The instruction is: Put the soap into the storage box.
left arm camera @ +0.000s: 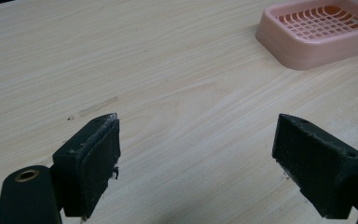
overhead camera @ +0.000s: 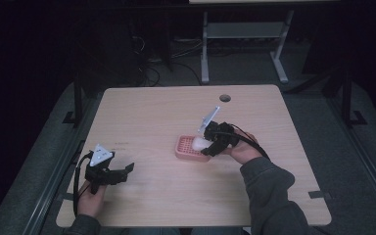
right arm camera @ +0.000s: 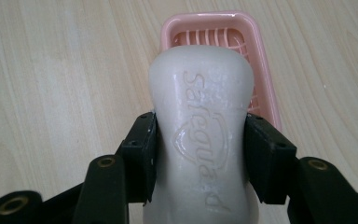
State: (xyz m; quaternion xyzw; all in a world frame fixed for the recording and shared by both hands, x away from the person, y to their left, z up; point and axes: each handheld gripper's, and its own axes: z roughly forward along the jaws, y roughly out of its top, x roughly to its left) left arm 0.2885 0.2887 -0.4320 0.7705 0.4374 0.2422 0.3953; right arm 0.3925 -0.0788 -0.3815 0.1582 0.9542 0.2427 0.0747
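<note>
Carrying soap to the pink dish

Jaws pinching the white soap bar (right arm camera: pixel 200 135) by its long sides in the right gripper (right arm camera: pixel 200 154), hovering just above the pink dish (right arm camera: pixel 263 88); lowering level and releasing over the slotted floor, since smooth, rounded soap could be slipping. Resting apart on the wooden table (overhead camera: pixel 152 112), left gripper (left arm camera: pixel 196 154) with jaws spread, holding nothing.

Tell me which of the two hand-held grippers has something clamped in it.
The right hand-held gripper, held over the pink soap dish: its jaws squeeze a white soap bar. The left hand-held gripper is open, with bare table between its jaws.
</note>
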